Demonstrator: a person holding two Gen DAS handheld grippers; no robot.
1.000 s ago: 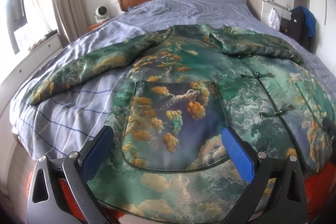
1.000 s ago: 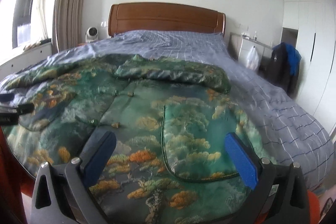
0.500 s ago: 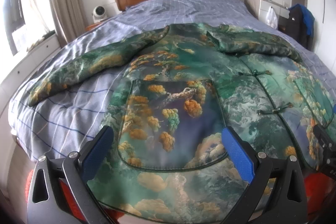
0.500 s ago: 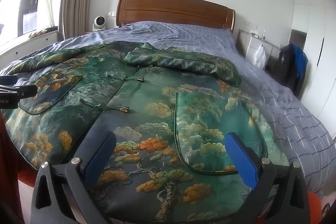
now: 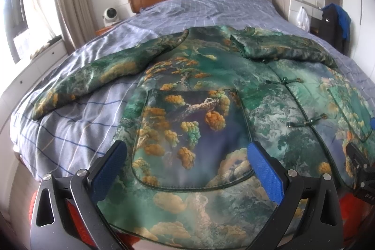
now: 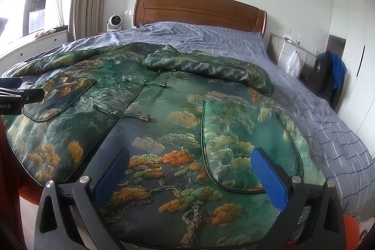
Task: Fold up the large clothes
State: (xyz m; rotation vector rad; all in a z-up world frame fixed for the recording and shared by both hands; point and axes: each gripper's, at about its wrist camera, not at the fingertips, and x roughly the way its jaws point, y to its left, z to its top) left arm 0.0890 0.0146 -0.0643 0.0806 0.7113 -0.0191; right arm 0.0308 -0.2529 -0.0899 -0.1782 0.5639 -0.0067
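Ahead of both claws, spread flat across the bed [image 5: 70, 123]: the jacket [image 5: 211, 90], hem nearest. Left claw [image 5: 187, 170] and right claw [image 6: 189, 170] wide apart, empty, now lower and closer over the hem than a second ago. Probably lining up to pinch it.
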